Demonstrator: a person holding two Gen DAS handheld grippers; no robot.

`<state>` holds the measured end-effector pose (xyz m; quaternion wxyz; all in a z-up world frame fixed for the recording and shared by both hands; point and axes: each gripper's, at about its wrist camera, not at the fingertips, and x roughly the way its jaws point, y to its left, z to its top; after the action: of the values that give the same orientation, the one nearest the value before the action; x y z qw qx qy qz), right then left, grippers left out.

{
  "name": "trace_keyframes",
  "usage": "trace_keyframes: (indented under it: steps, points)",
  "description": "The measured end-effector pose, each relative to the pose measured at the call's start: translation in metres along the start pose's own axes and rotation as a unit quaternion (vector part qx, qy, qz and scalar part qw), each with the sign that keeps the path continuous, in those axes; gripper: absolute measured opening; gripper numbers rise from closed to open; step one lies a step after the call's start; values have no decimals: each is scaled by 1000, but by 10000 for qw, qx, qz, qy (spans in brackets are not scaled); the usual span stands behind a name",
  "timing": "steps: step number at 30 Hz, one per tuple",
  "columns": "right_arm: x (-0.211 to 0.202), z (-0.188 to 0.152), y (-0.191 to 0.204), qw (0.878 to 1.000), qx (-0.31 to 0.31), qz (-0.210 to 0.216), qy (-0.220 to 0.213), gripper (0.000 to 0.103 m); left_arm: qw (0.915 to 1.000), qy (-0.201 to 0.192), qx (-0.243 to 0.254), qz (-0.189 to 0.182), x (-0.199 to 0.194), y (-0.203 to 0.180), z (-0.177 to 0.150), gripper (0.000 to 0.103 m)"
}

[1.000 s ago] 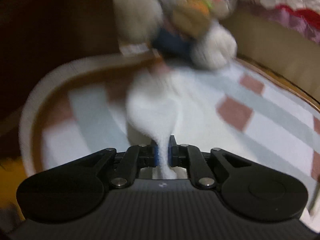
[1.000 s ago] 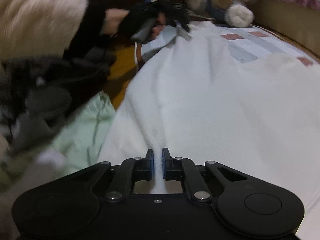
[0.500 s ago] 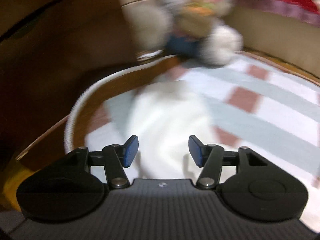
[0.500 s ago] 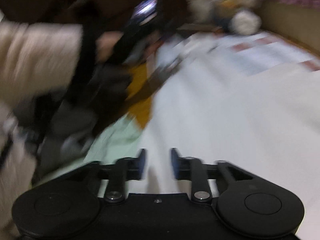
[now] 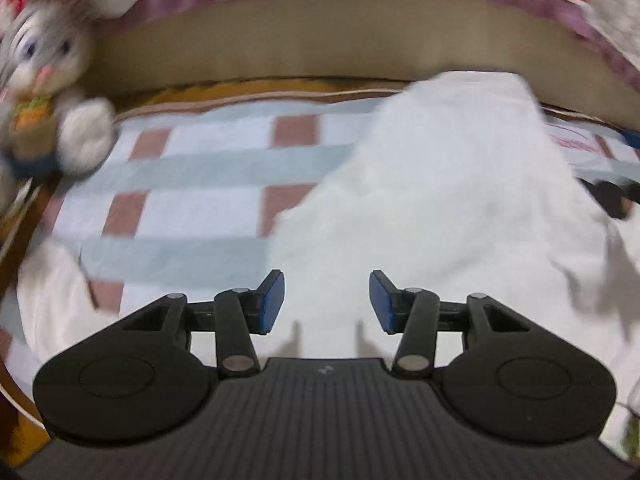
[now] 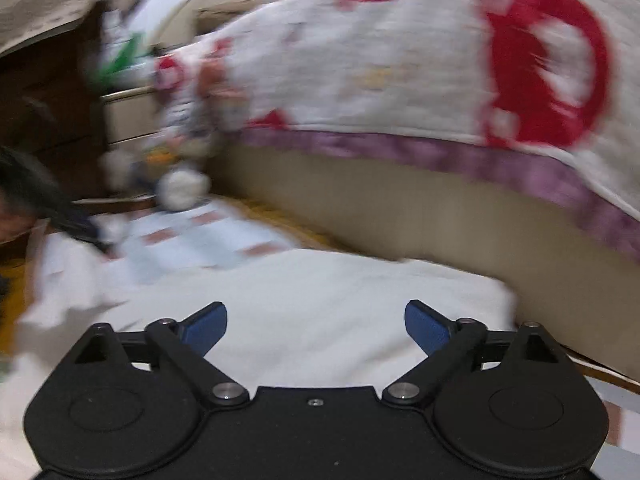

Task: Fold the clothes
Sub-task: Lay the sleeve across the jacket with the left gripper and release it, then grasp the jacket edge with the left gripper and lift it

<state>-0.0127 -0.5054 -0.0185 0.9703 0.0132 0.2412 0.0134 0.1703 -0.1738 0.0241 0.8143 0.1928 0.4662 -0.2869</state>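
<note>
Left wrist: left gripper (image 5: pixel 326 300) tilts down, closing over white garment (image 5: pixel 440 208).

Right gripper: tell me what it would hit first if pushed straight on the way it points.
Most likely the white garment spread just ahead of the right gripper, whose opening jaws hold nothing. Depth is blurred; a flatter path might reach the tan bed side instead.

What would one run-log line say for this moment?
phase: after release | left gripper: closing, empty | right gripper: opening, empty | white garment: lying on checked sheet
</note>
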Motion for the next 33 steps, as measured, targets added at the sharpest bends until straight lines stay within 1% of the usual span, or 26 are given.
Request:
trace_keyframes:
  steps: [2, 3, 4, 5, 6, 8, 9, 10, 11, 12, 13, 14, 15, 17, 18, 19, 20, 21, 22, 23, 25, 27, 28, 29, 31, 33]
  points:
    - [25, -11, -31, 9978, 526, -360, 205, 97, 9992, 201, 350, 68, -12, -28, 18, 50]
    - [38, -17, -47, 9950, 794, -523, 302, 97, 9967, 422, 682, 142, -13, -42, 26, 50]
    - [47, -23, -62, 9913, 1072, -625, 431, 97, 9902, 706, 1159, 319, -12, -58, 30, 50]
    - [55, -30, -73, 9869, 1323, -693, 603, 94, 9817, 894, 1591, 550, -8, -71, 30, 50]
    - [59, -34, -84, 9825, 1580, -678, 710, 91, 9742, 1019, 1892, 684, -1, -82, 28, 50]
    - [66, -42, -106, 9719, 2097, -608, 884, 91, 9665, 1200, 2169, 663, 13, -101, 27, 51]
    - [68, -46, -115, 9615, 2552, -489, 899, 91, 9648, 1237, 2234, 627, 22, -109, 28, 51]
    - [68, -49, -124, 9475, 3051, -346, 893, 90, 9683, 1139, 2148, 568, 34, -113, 33, 53]
    - [69, -53, -133, 9308, 3542, -202, 885, 90, 9732, 967, 2014, 540, 45, -115, 38, 54]
    - [71, -57, -139, 9138, 3949, 43, 954, 90, 9792, 759, 1811, 515, 57, -115, 44, 55]
    - [73, -61, -144, 8950, 4326, 314, 1042, 89, 9861, 541, 1490, 494, 69, -113, 50, 55]
    - [76, -66, -150, 8739, 4693, 584, 1127, 88, 9912, 407, 1166, 471, 80, -110, 55, 55]
    - [77, -72, -158, 8493, 5075, 789, 1218, 88, 9947, 314, 863, 459, 92, -107, 60, 55]
    - [86, -83, -170, 8015, 5715, 1140, 1338, 88, 9967, 266, 454, 620, 121, -101, 74, 55]
    - [88, -88, -174, 7888, 5856, 1266, 1371, 86, 9963, 178, 411, 735, 134, -99, 81, 55]
    - [90, -92, -177, 7791, 5953, 1381, 1399, 86, 9949, 27, 517, 866, 148, -97, 89, 55]
    - [91, -93, -176, 7805, 5926, 1355, 1457, 86, 9923, -90, 695, 1022, 160, -95, 94, 55]
    - [93, -93, -173, 7848, 5867, 1293, 1523, 86, 9892, -139, 802, 1218, 172, -92, 99, 55]
    - [95, -93, -171, 7889, 5807, 1230, 1589, 86, 9873, -143, 734, 1398, 184, -86, 105, 55]
    - [98, -91, -167, 8002, 5640, 1194, 1655, 86, 9882, -125, 524, 1435, 195, -79, 110, 55]
    - [100, -83, -159, 8225, 5329, 1101, 1654, 86, 9914, -131, 94, 1301, 209, -69, 118, 55]
    - [102, -74, -152, 8436, 5027, 1009, 1596, 86, 9919, -296, -234, 1211, 216, -66, 123, 61]
    - [104, -73, -149, 8496, 4944, 985, 1552, 86, 9916, -377, -370, 1177, 219, -66, 124, 67]
    - [106, -72, -146, 8543, 4878, 967, 1512, 86, 9915, -432, -454, 1139, 221, -65, 124, 70]
    - [109, -73, -140, 8580, 4846, 976, 1395, 86, 9915, -558, -344, 1123, 223, -60, 125, 71]
    - [112, -68, -138, 8672, 4698, 929, 1365, 86, 9902, -672, -310, 1181, 225, -56, 125, 73]
